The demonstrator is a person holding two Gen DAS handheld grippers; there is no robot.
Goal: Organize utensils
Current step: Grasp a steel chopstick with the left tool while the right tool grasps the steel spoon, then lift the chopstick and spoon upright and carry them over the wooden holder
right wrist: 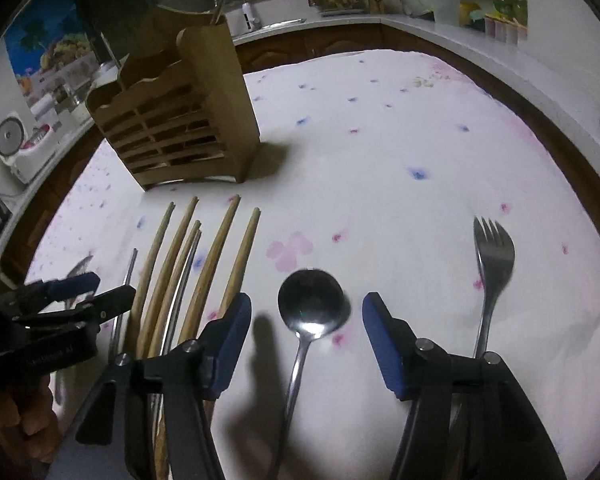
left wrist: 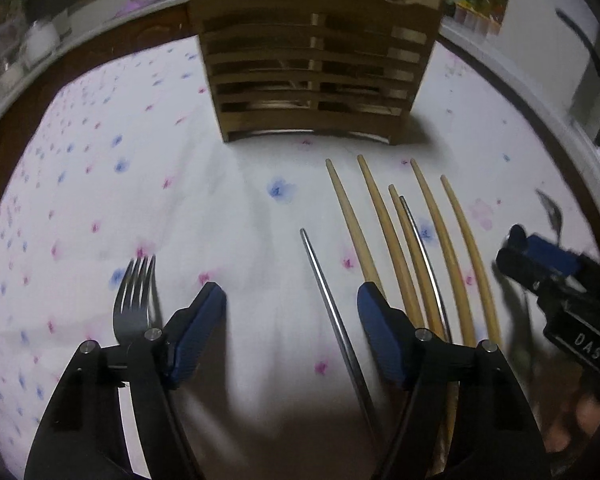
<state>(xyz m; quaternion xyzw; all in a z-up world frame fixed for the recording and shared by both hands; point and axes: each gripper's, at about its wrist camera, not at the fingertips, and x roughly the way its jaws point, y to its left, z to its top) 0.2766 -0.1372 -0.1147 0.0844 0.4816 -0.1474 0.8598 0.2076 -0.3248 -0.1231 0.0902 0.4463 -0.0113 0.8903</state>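
Visibly, "DAS" is showing on the right tool [left wrist: 540, 256]; both tools are standing spread, the left tool [left wrist: 292, 304] empty; rack [left wrist: 312, 68] contents unclear.

- Wooden slatted holder [left wrist: 316, 76], upright at the far side of the flowered cloth, a metal handle sticking out of its top.
- Five wooden chopsticks [left wrist: 384, 224] lying side by side in front of it, tips toward the holder.
- Two thin metal chopsticks [left wrist: 328, 300]: one left of the wooden ones, one among them.
- Steel fork [left wrist: 134, 300], flat, tines toward the holder.
- Steel spoon [right wrist: 310, 304], bowl up.
- Second fork [right wrist: 492, 264], right of the spoon.
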